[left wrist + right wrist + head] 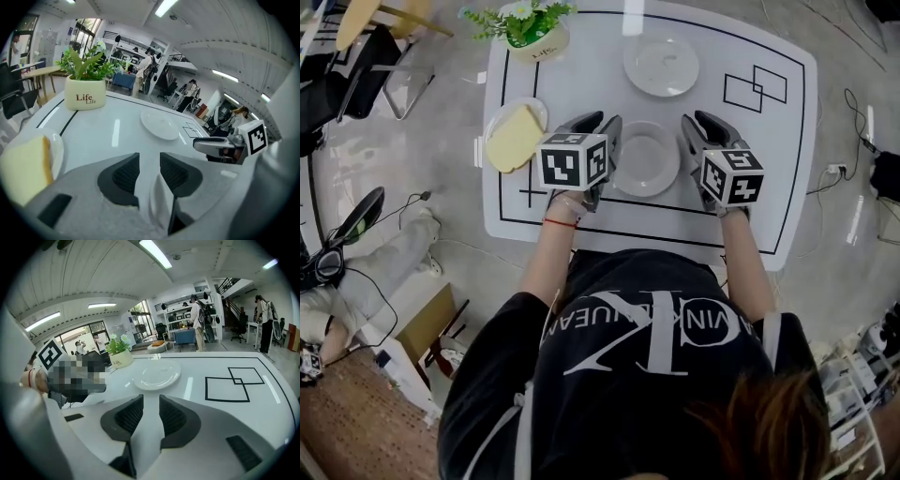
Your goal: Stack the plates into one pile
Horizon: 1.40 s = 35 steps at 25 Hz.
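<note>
Plates lie apart on the desk (769,202) — the nearer empty plate (645,161) sits right between your grippers, left gripper (598,122) just off its left rim, right gripper (704,120) just off its right, both with jaws apart on nothing, the farther plate (661,66) straight ahead.

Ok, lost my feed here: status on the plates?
Left gripper and right gripper open, empty. Near plate between them, far plate apart, unstacked. Left plate carries a yellow slab.
</note>
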Available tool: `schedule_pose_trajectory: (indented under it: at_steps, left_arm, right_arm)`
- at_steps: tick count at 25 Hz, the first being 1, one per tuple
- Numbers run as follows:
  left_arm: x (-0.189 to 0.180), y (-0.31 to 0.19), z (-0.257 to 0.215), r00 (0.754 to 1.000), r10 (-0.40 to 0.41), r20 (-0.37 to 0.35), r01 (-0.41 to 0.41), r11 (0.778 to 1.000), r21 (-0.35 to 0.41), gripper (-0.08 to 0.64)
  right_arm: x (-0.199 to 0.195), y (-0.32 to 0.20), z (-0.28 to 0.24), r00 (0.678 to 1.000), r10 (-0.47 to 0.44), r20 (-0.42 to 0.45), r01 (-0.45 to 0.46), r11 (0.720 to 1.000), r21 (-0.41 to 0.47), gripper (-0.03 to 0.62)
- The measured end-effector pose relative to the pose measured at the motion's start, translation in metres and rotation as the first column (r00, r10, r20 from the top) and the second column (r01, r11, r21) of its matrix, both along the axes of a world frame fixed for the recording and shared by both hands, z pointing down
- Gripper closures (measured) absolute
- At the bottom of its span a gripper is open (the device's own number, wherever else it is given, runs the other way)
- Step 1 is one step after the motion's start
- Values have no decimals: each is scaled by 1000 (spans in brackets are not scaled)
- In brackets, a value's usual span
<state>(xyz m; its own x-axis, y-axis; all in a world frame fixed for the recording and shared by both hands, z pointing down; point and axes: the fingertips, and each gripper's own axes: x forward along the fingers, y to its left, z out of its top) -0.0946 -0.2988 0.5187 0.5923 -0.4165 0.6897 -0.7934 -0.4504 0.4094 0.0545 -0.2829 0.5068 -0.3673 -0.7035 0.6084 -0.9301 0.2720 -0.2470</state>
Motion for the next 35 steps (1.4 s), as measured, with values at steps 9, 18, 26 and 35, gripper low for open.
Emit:
schedule_pose_trajectory:
  at_steps: [9,18,26,35]
  left_arm:
    - [30,-43,4,999,23,-34,-23,1000,7,405]
    - [51,-73,13,999,36,-29,-36,999,-13,397]
    - [63,-87,18,996,-19,-82,14,998,-60,383]
    - [67,-93,17,995,-57,-76,53,997,-55,385]
  right_arm:
    - [20,-58,2,999,36,-9,-36,999,23,466]
    - [34,-104,11,997,44,-60,-44,999,3,434]
    - [39,-119,27,993,6,-118,-13,998,-55,414]
    - [35,-119,30,986,-31,-164,20,997,-69,440]
